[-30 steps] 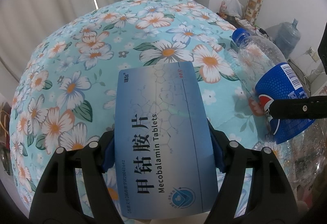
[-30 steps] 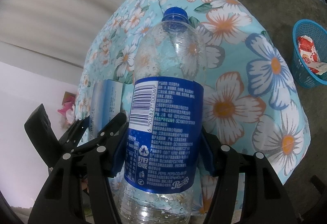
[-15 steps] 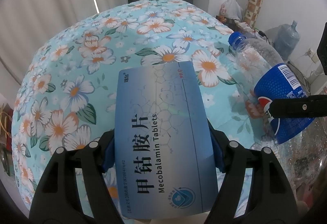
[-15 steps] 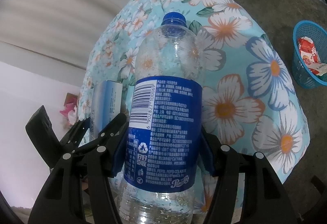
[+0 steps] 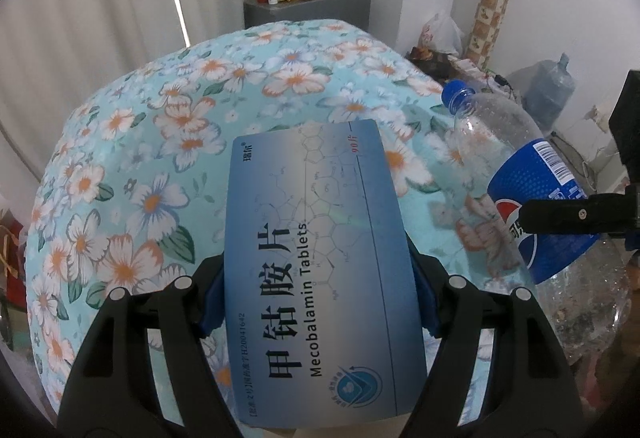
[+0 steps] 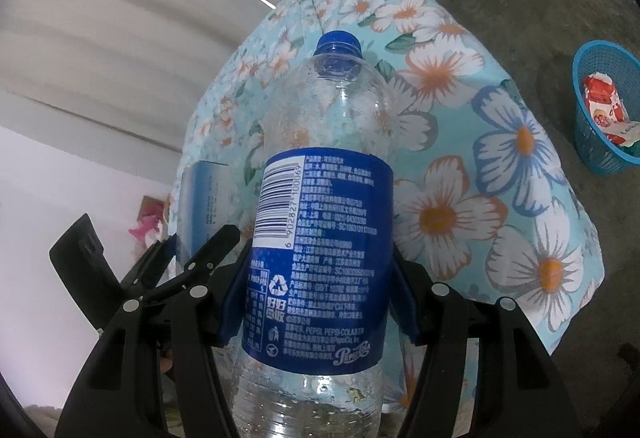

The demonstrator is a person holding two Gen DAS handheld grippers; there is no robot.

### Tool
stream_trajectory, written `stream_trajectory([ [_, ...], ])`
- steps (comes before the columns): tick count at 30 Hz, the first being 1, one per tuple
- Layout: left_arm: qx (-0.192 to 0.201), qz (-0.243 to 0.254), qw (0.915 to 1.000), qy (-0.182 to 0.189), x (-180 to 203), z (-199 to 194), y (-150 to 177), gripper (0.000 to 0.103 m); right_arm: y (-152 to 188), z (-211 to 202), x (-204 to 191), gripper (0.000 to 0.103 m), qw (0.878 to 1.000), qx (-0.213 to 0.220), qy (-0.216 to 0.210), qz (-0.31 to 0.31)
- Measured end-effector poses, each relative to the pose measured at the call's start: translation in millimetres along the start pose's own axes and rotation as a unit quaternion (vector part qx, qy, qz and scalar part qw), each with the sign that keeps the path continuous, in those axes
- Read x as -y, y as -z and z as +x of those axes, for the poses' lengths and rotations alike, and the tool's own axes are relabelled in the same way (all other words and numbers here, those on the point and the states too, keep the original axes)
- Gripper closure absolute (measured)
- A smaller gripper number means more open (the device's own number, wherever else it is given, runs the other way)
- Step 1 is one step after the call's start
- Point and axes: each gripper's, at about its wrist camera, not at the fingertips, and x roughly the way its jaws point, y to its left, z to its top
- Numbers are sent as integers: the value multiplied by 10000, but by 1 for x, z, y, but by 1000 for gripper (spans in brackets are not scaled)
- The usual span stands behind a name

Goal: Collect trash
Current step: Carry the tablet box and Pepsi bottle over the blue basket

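My left gripper (image 5: 316, 298) is shut on a blue Mecobalamin tablet box (image 5: 316, 258) and holds it above the floral-cloth table (image 5: 168, 142). My right gripper (image 6: 320, 298) is shut on an empty clear Pepsi bottle (image 6: 320, 238) with a blue label and blue cap, held off the table. The bottle also shows at the right of the left wrist view (image 5: 520, 190), with a right gripper finger (image 5: 560, 214) across it. The tablet box (image 6: 200, 206) and the left gripper (image 6: 168, 274) show at the left of the right wrist view.
A blue plastic basket (image 6: 600, 150) with red-and-white wrappers stands on the concrete floor to the right of the table. A grey cabinet (image 5: 308, 10) with jars stands behind the table. A large water jug (image 5: 548, 94) and bags sit by the right wall.
Both grippers have pulled back and up from the table with their objects still held; the table looks smaller and farther in both views.
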Motion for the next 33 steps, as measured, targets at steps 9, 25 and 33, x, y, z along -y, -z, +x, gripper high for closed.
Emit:
stream_trajectory([
  [9, 208, 231, 9993, 224, 22, -9, -23, 34, 1, -40, 21, 44, 9985, 471, -105, 242],
  [25, 156, 939, 9865, 1331, 136, 18, -102, 34, 11, -143, 115, 44, 9784, 1668, -283, 1190],
  [33, -721, 1628, 9618, 2077, 257, 102, -156, 34, 12, -178, 222, 44, 9455, 2171, -20, 2426],
])
